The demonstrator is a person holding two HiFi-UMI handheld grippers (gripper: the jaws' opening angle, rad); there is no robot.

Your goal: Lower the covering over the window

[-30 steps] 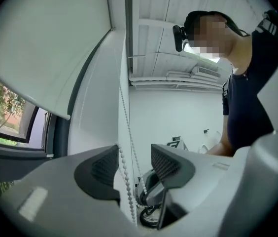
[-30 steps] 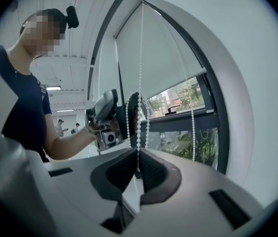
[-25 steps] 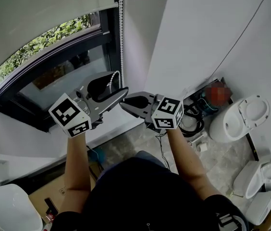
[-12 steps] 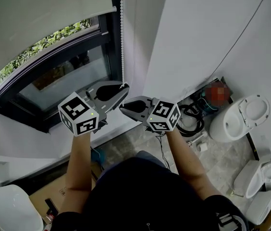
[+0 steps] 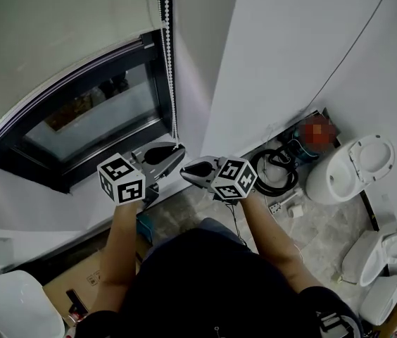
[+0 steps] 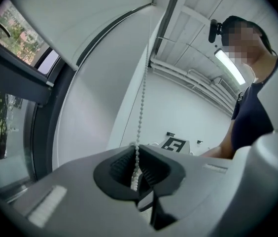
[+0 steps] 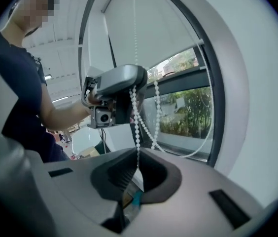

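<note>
A pale roller blind (image 5: pixel 51 41) hangs over most of the dark-framed window (image 5: pixel 100 115); only a strip of glass shows under its hem. Its white bead chain (image 5: pixel 167 62) runs down the frame's right side. My left gripper (image 5: pixel 177 149) is shut on one strand, which passes up between its ribbed pads (image 6: pixel 143 98). Just right of it and slightly lower, my right gripper (image 5: pixel 186 169) is shut on the bead chain (image 7: pixel 135 117), with the chain's loop hanging in front of the glass. Both grippers sit close together, near sill height.
A white wall (image 5: pixel 290 48) juts out right of the window. On the floor to the right are a coil of cable (image 5: pixel 276 171) and two white toilets (image 5: pixel 350 171) (image 5: pixel 388 255). A cardboard box (image 5: pixel 79 287) and another white fixture (image 5: pixel 15 305) lie at the lower left.
Both grippers have dropped together along the chain. The left jaws went from open to shut on it. The blind's hem has come down and now hides the greenery.
</note>
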